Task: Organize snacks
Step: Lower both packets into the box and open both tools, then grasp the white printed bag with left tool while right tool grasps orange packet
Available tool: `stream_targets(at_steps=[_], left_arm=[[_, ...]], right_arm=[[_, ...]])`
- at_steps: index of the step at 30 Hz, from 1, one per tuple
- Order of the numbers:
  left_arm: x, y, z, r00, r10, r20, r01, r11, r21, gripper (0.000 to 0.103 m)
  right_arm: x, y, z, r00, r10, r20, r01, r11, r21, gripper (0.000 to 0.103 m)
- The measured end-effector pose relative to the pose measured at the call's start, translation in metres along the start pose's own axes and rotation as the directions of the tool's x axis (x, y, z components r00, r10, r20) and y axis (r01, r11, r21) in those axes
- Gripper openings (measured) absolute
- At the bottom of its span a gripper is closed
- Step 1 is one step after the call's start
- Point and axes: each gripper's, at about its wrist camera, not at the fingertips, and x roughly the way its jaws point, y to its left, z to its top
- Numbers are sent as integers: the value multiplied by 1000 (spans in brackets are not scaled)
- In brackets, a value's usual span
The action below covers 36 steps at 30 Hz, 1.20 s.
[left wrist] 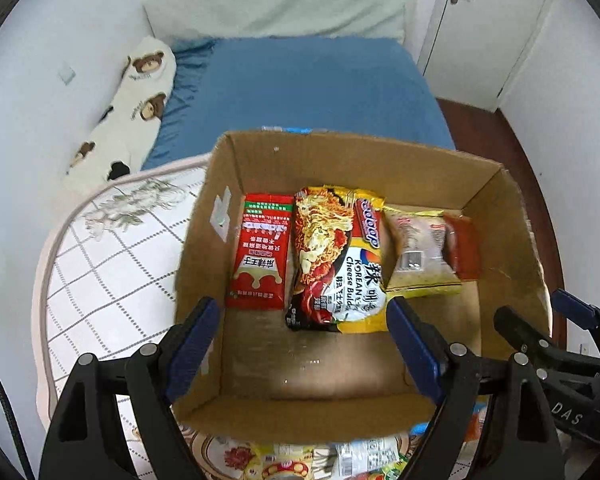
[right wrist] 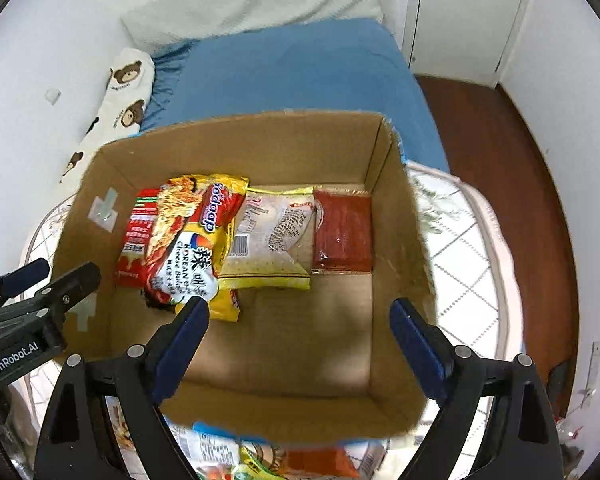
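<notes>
From the left wrist view, the left hand-held gripper [left wrist: 302,326] hangs over the near part of an open cardboard box [left wrist: 380,152], its blue fingers [left wrist: 192,340] spread wide apart with nothing between them. The box stands on a round counter [left wrist: 112,264] covered by a white checked cloth. Four packs lie in a row along the far half of the box floor: a red sauce packet [left wrist: 260,256] nearest the box's left wall, a yellow and red noodle pack [left wrist: 336,260] touching it, a pale snack bag [left wrist: 420,256] beside that, and a dark red packet [left wrist: 466,248] towards the right wall, partly under the snack bag. More wrapped snacks [left wrist: 340,458] lie on the counter at its near edge, just in front of the box. The right hand-held gripper [left wrist: 540,320] shows at the right, outside the box's right wall.

From the right wrist view, the right hand-held gripper [right wrist: 300,316] hovers over the box [right wrist: 260,136], its fingers [right wrist: 420,344] also wide apart and empty. The noodle pack [right wrist: 192,240] overlaps the red sauce packet [right wrist: 134,236]; the snack bag [right wrist: 272,240] and the dark red packet [right wrist: 342,232] lie side by side towards the box's right wall. The near half of the box floor is bare cardboard. The left hand-held gripper [right wrist: 56,276] shows at the left edge. A bed with a blue sheet [right wrist: 292,72] lies beyond the counter.
</notes>
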Motion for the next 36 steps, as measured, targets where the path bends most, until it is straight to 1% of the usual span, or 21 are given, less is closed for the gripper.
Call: stream_targets(at_steps=[3,5,10,13,16,19,22,24,25,26,28,29,31,32,35,36], left_arm=[[-25,-2,-10,999,7,50,-6,1000,-8,85],[-41,-2,-17,997,9,77,-8,1000,-11,85],[-69,-6,-34,993,0,116,2,1000,-17,85],[-80,-4,-43,992,-14,123,17,999,-29,85],[-88,-1,-53,992,-37,123,41,999,-29,85],[-91,3,-67,993,-57,103,59,998,-19,85],[-81,8,-84,997,-51,53,52,998,-17,85],[-63,10,-98,998,-56,-11,56,998,-22,85],[-53,10,-104,996,-69,-55,67,997,-28,85],[-39,9,-111,990,-88,-107,85,996,-35,85],[-10,3,-122,969,-121,-217,115,993,-40,85],[8,-4,-127,953,-139,-269,132,990,-44,85],[33,-16,-133,931,-156,-330,149,988,-45,85],[49,-23,-136,914,-174,-367,166,985,-54,85],[81,-42,-139,891,-171,-421,163,985,-54,85],[90,-46,-139,888,-160,-431,153,987,-49,85]], right_arm=[[-24,2,-10,998,-3,57,4,1000,-16,94],[-43,2,-16,996,9,92,-7,1000,-25,94],[-78,5,-31,988,32,152,-25,998,-49,94],[-93,8,-44,986,56,160,-48,997,-52,94],[-102,6,-57,985,77,155,-74,997,-28,94],[-106,3,-76,987,83,138,-85,996,8,94],[-101,-2,-95,991,89,103,-94,995,45,94],[-90,-7,-107,994,81,72,-86,994,67,94],[-82,-10,-111,995,81,51,-85,993,79,94],[-72,-15,-118,996,86,23,-88,991,100,94],[-54,-20,-124,996,92,-22,-89,989,121,94],[-44,-25,-128,995,85,-44,-79,988,132,94],[-32,-32,-134,995,76,-69,-66,987,146,94],[-28,-35,-136,994,72,-77,-60,987,151,94],[-20,-45,-141,994,64,-94,-47,984,171,93],[-20,-48,-143,993,61,-97,-43,984,173,93]])
